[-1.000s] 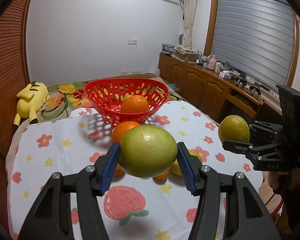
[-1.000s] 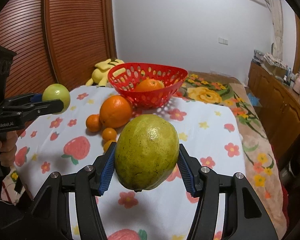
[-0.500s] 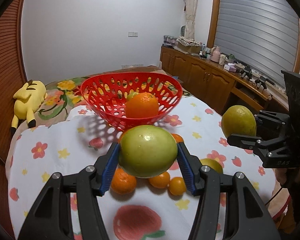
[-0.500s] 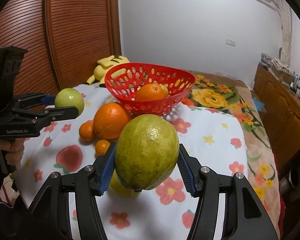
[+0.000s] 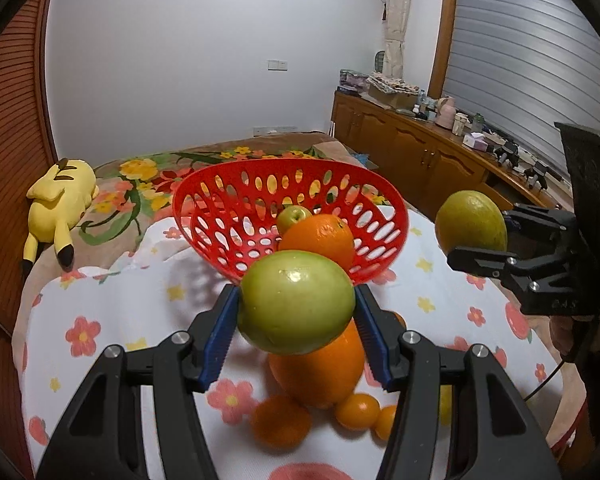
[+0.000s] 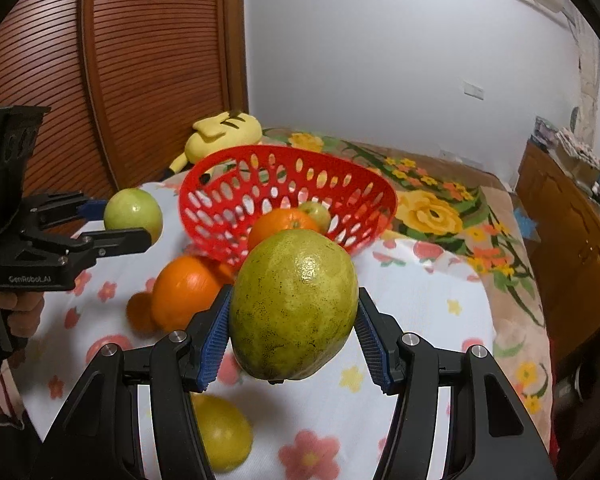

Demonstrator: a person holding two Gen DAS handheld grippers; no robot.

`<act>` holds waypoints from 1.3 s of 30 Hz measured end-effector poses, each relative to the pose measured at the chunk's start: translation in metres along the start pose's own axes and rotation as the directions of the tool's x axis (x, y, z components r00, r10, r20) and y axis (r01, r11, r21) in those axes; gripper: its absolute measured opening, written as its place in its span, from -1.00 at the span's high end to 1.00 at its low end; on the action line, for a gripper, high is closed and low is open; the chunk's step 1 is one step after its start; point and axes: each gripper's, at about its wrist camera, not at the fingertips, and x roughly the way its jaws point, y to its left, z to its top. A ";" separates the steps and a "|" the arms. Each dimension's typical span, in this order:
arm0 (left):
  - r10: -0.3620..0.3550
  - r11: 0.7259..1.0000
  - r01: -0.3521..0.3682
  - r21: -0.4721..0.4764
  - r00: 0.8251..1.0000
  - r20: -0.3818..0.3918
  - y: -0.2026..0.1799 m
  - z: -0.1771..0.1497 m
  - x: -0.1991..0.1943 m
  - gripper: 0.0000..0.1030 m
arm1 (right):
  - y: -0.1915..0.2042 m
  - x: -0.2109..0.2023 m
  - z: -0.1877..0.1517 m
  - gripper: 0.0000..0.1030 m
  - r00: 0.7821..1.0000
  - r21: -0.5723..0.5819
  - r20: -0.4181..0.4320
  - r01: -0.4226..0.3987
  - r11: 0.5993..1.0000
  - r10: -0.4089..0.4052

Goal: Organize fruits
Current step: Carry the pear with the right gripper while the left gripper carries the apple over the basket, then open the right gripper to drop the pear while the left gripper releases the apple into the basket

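My left gripper (image 5: 296, 308) is shut on a round green apple (image 5: 296, 304), held above the table just in front of the red basket (image 5: 220, 208). My right gripper (image 6: 294, 312) is shut on a large speckled yellow-green pear-like fruit (image 6: 294, 308), also in front of the basket (image 6: 352, 188). The basket holds an orange (image 5: 320, 236) and a small green fruit (image 5: 294, 216). A large orange (image 6: 180, 290), several small oranges (image 5: 280, 420) and a yellow fruit (image 6: 224, 432) lie on the flowered cloth below the grippers.
A yellow plush toy (image 5: 60, 204) lies on the bed at the left behind the basket. A wooden cabinet (image 5: 420, 156) with clutter runs along the right. A slatted wooden door (image 6: 140, 80) stands at the left. The flowered tablecloth (image 5: 112, 308) covers the table.
Both grippers have moved forward toward the red basket with their fruits, and the basket now looks larger and closer. Both grips are unchanged.
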 end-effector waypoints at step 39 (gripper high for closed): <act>0.016 1.000 -0.017 -0.004 0.999 -0.038 0.023 0.030 0.060 -0.19 | -0.033 0.104 0.053 -0.15 0.993 -0.091 -0.119 -0.002 0.996 -0.009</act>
